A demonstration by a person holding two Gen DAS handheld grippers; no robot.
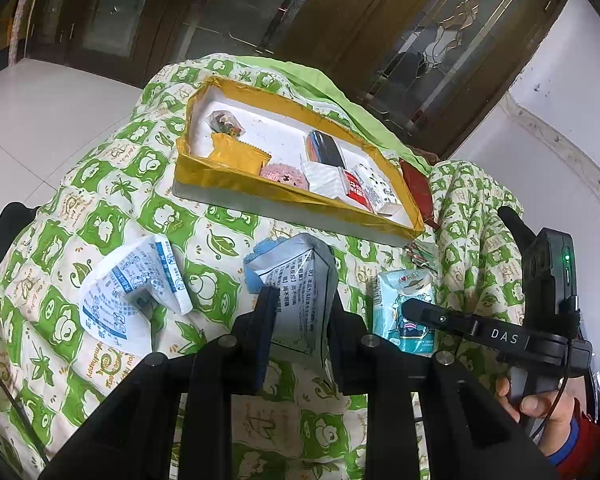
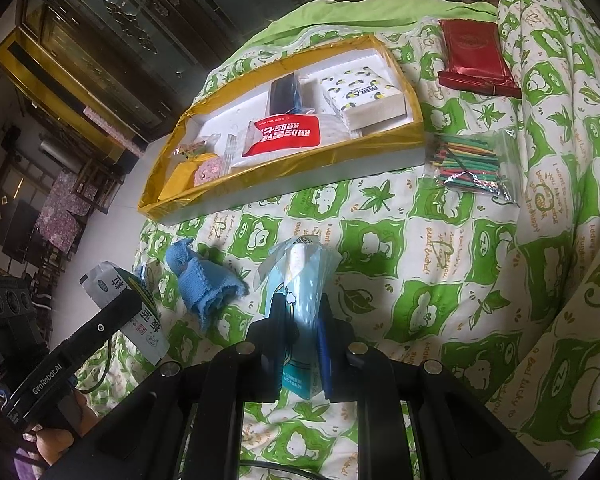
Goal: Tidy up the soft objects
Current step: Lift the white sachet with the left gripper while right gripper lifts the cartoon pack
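You get soft, even daylight and sharp focus; fisheye distortion bends both views into black corners, glare streaks the glass doors [image 1: 236,12], and shadows stay faint.

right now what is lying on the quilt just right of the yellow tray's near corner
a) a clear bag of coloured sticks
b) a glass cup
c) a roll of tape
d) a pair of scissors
a: in the right wrist view a clear bag of coloured sticks lies on the quilt beside the near right corner of the yellow tray.
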